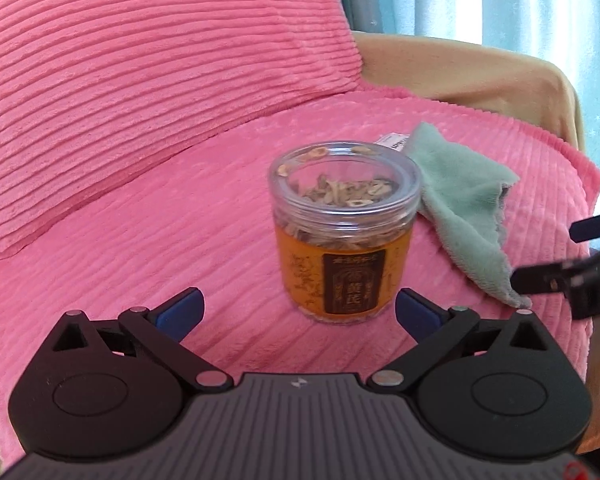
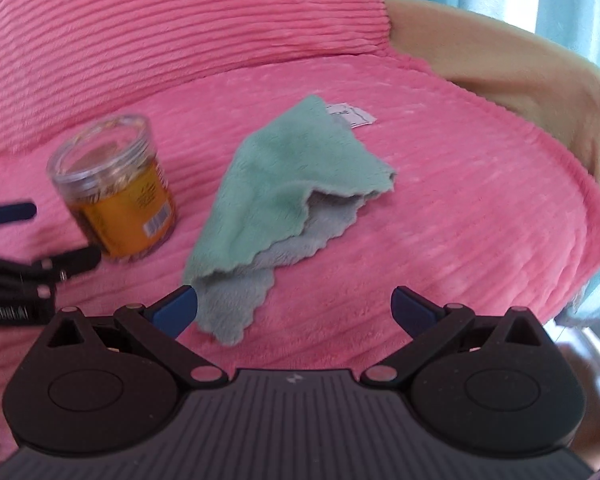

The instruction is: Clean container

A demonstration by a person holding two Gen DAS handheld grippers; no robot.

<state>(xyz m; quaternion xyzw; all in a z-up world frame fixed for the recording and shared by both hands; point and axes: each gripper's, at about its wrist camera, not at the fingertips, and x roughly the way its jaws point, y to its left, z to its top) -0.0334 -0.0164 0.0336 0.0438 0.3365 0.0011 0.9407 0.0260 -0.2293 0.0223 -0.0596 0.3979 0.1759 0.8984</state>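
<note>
Pink ribbed pillow (image 1: 148, 80) at left, leaning behind a pink ribbed cushion (image 2: 440, 208); left tool (image 1: 300, 310) released, blue-padded fingers (image 1: 182, 312) spread wide, holding nothing, pointed at the jar and just short of it; jar (image 1: 345, 232) stands upright on the cushion, long axis vertical, clear lid up, orange label with a dark panel facing the left wrist camera, dried slices visible inside; in the right wrist view the same jar sits at left and looks tilted, likely lens warp; green cloth (image 2: 296, 184) lies crumpled flat just right of the jar, grey underside showing, long axis running from the near-left corner to the far right, white tag (image 2: 350, 114) at its far end; right tool (image 2: 296, 308) released, empty, its left finger (image 2: 176, 312) just beside the cloth's near corner; tan chair back (image 2: 500, 64) and blue curtain (image 1: 520, 4) at far right.
</note>
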